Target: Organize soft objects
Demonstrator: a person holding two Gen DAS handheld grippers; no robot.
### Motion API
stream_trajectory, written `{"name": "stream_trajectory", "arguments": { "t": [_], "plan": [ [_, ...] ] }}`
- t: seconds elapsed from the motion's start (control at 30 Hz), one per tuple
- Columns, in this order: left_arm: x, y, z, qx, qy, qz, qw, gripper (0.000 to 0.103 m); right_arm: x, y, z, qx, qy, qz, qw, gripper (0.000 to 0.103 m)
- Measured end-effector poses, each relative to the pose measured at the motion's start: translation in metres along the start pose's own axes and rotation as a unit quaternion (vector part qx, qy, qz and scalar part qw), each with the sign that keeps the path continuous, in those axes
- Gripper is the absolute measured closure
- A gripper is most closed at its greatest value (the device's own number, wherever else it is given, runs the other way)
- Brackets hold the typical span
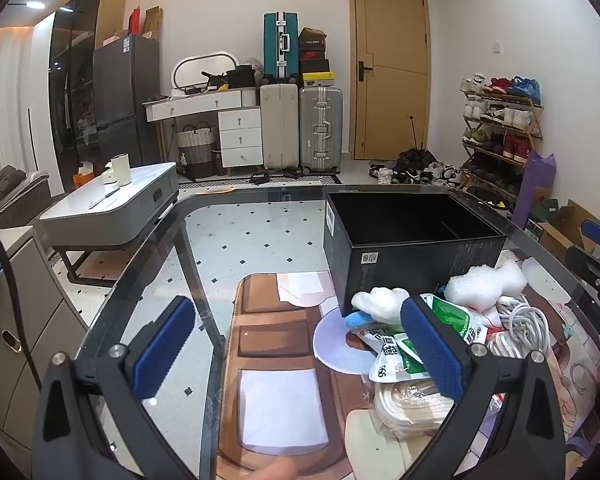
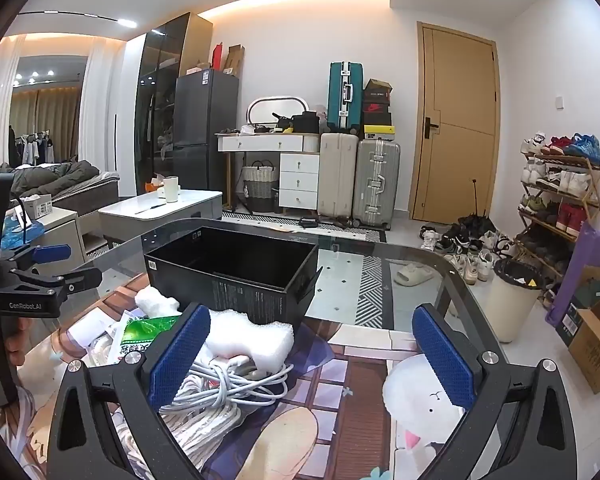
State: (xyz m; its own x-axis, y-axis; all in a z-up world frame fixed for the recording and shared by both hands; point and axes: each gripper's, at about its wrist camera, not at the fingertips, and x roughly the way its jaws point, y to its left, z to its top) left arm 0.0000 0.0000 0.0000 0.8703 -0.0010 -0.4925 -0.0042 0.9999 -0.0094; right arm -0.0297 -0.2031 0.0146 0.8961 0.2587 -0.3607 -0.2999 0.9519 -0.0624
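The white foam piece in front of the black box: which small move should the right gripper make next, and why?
Probably shift the open right gripper slightly left and forward so its fingers straddle the white foam piece. Only its left finger is near the foam, nothing is held, and the black box behind it looks empty.

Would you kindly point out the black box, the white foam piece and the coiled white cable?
black box (image 2: 260, 300): right wrist view, on its near side wall.
white foam piece (image 2: 248, 340): right wrist view, on its top surface.
coiled white cable (image 2: 236, 384): right wrist view, on the loops' middle.
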Motion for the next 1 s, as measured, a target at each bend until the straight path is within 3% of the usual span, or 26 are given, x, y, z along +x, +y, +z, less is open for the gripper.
{"name": "stream_trajectory", "arguments": {
  "t": [1.0],
  "plan": [
    [-0.004,-0.002,0.003,0.002,-0.015,-0.002,0.9999,0.0,0.007,0.002,-0.003,-0.001,0.0,0.013,1.0,0.0]
  ]
}}
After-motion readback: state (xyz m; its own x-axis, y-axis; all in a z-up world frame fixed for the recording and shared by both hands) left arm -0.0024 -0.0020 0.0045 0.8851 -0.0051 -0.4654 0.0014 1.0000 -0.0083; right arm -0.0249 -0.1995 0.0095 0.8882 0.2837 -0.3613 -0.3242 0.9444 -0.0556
